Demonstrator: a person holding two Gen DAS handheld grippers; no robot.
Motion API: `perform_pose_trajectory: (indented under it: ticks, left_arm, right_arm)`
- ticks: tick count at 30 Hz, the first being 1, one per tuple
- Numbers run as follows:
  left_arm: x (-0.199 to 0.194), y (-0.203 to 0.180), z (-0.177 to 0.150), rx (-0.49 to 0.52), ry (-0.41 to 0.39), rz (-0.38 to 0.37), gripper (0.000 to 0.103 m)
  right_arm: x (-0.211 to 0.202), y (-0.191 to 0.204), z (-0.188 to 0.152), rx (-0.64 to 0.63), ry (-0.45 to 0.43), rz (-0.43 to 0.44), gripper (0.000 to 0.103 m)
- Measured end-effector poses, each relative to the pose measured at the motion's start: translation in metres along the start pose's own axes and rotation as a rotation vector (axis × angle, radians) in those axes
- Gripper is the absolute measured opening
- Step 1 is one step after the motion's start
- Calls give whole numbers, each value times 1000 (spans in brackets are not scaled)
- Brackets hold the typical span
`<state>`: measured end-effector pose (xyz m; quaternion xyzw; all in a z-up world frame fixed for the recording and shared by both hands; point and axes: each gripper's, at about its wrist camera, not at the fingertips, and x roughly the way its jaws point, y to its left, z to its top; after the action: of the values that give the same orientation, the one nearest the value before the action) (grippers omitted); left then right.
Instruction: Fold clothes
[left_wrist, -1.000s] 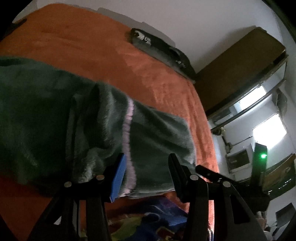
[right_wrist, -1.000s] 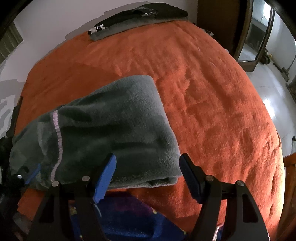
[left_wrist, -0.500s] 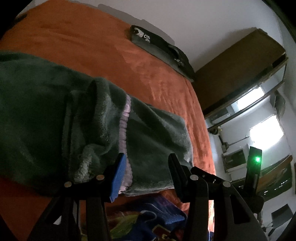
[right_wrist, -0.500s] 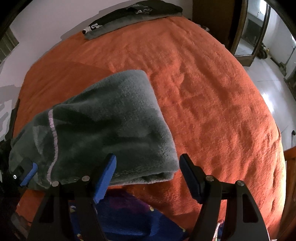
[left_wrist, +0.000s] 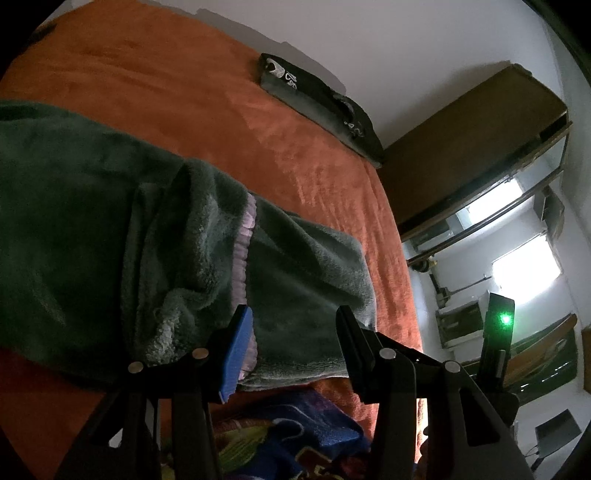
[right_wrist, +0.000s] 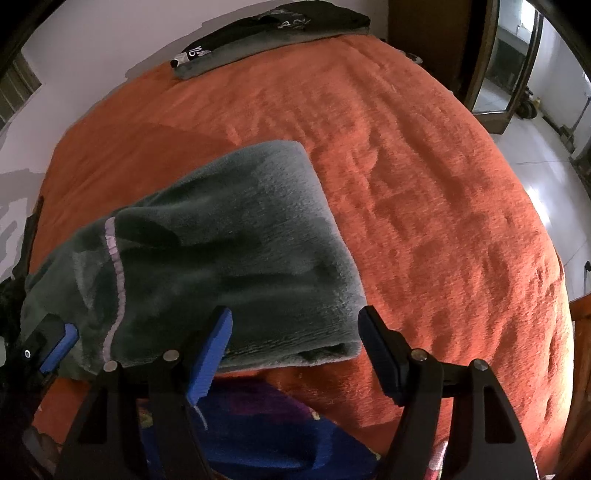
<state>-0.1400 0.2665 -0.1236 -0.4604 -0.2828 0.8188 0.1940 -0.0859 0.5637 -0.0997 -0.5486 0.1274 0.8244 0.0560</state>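
Two grippers: left gripper (left_wrist: 293, 347) and right gripper (right_wrist: 295, 350), fingers spread, pinching nothing, unchanged from earlier.
Clothing: folded dark green fleece garment (right_wrist: 221, 254) with a lilac stripe lies on the orange bedspread (right_wrist: 424, 192), as before.
Far edge: dark folded clothes (right_wrist: 273, 26), unmoved.

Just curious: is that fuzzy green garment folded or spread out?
Folded. The green garment lies doubled on the orange bedspread, layers showing along its near edge.
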Motion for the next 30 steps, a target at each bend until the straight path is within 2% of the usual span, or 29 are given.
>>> perform_pose_trajectory:
  ticks: [8,14,17,25,30]
  left_arm:
    - [1,4,0,-16,0,1,49]
    - [0,8,2,-49,12,-50,49]
    - [-2,8,2,-49,8,-51,49]
    - [-3,17,0,-105,23,-105,49]
    - [-9,37,4,-152,2,-72,49]
  right_arm:
    - [0,-4,3,9,1,2,70]
    - [0,-4,2,11,3,4,70]
    - [-1,-6,0,21,-5,0,70]
    - [1,-9,-4,70,12,79,71]
    - [8,-16,-5,89,14,110,71]
